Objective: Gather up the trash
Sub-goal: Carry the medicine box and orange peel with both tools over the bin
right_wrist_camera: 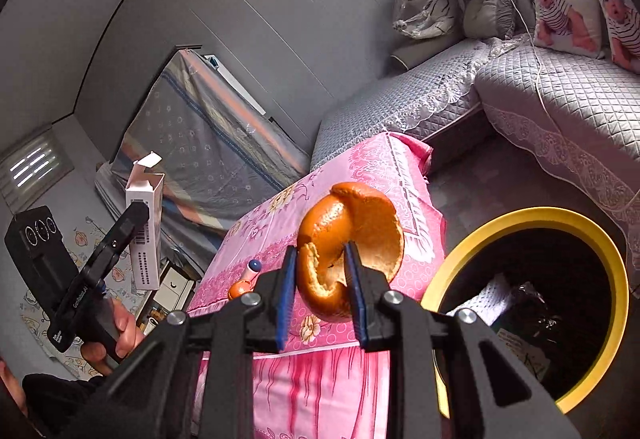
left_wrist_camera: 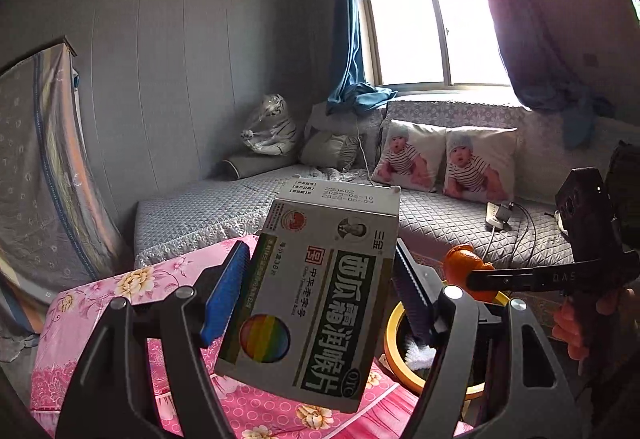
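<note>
Left hand-held gripper (left_wrist_camera: 316, 291): your pads are pinched on the medicine box (left_wrist_camera: 316, 299), which is lifted clear of the surface (left_wrist_camera: 80, 319); the box's top flap stands open in the right wrist view.
Right hand-held gripper (right_wrist_camera: 320, 295): your pads are pinched on the orange peel (right_wrist_camera: 352, 239), one pad inside the curled shell and one outside, held in the air.
Trash bin (right_wrist_camera: 532, 223): yellow-rimmed, on the floor just right of and below your right hand-held gripper; a black liner and some white and printed scraps already lie inside.
Done: both items are picked up; neither is over the bin opening yet, as far as the views show.
Left to do: carry the peel and the box over the rim and release them.
Surface remainder: a small orange piece (right_wrist_camera: 239, 289) and a white tube with a blue tip (right_wrist_camera: 251, 269) lie ahead of your right hand-held gripper, to its left; judge them as likely further trash.
</note>
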Available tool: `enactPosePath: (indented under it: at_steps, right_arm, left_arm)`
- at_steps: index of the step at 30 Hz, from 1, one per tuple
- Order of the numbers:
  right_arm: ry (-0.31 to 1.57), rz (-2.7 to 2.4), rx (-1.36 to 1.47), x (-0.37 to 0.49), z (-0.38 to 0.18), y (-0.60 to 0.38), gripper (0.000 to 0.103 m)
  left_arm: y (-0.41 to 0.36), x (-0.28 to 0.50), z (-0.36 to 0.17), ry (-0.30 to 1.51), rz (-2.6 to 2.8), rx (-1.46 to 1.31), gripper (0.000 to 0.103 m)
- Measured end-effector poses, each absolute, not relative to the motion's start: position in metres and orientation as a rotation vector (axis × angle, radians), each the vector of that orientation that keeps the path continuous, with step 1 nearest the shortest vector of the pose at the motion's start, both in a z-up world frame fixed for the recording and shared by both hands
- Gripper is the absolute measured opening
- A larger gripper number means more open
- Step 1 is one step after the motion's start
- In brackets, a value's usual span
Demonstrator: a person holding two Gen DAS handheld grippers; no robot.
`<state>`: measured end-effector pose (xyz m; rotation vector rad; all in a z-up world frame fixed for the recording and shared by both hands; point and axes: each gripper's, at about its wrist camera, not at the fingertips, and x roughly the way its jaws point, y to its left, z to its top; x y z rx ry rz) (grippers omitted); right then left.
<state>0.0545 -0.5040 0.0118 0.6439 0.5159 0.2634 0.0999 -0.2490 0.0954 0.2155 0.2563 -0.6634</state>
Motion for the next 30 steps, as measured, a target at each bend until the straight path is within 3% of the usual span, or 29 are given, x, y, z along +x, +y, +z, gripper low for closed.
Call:
enactPosePath:
  at_steps: [20,30]
  right_arm:
    - [0.508,0.12,0.751,0.024,-0.031,-0.554,0.022]
    - [0.535,0.016,0.766,0.019,-0.057,-0.569,0.022]
  left_arm:
    - [-0.308,0.103,0.069,0.322,-0.761,0.242,0.068]
    - [-0.348,0.119,0.031,0.391,-0.797,0.292,0.068]
